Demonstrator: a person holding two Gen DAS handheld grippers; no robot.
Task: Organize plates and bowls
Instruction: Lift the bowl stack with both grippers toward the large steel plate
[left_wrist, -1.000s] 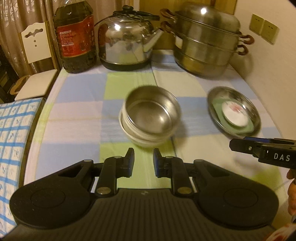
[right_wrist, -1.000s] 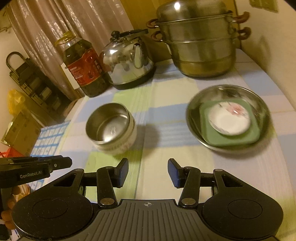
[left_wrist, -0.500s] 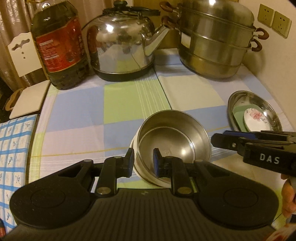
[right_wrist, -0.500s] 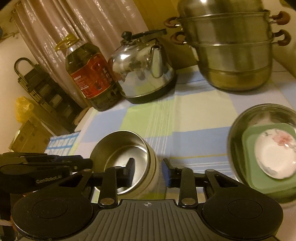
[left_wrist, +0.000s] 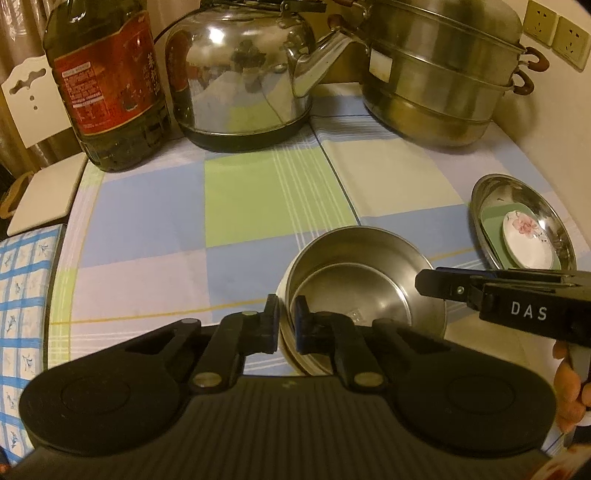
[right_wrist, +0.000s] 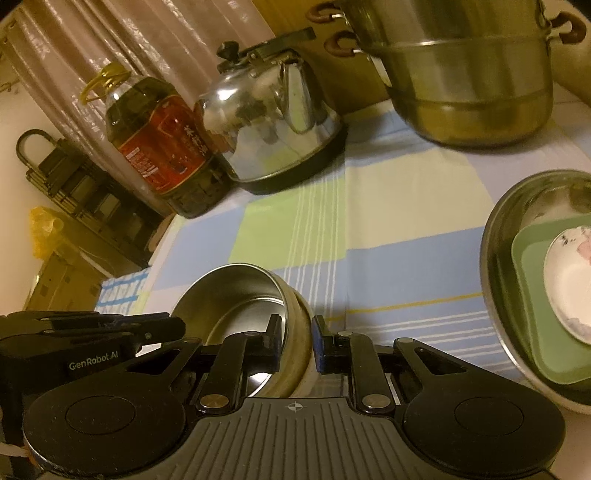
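A steel bowl (left_wrist: 354, 291) sits nested in a white bowl (left_wrist: 286, 345) on the checked tablecloth. My left gripper (left_wrist: 286, 325) is shut on the left rim of the nested bowls, one finger inside and one outside. My right gripper (right_wrist: 297, 341) straddles their right wall (right_wrist: 297, 347), one finger inside the steel bowl (right_wrist: 236, 299) and one outside, closed on it. At the right, a steel plate (left_wrist: 491, 192) holds a green square plate (left_wrist: 491, 218) and a small white flowered dish (left_wrist: 526, 240); the stack also shows in the right wrist view (right_wrist: 498, 236).
A kettle (left_wrist: 240, 66), an oil bottle (left_wrist: 107, 81) and a stacked steamer pot (left_wrist: 439, 70) stand along the back of the table. The wall runs along the right. A white chair (left_wrist: 37, 107) and a blue-checked cloth (left_wrist: 22, 295) are at the left.
Both grippers have moved in on the nested bowls from each side and closed on their rim. The bowls now sit close in front of both cameras.
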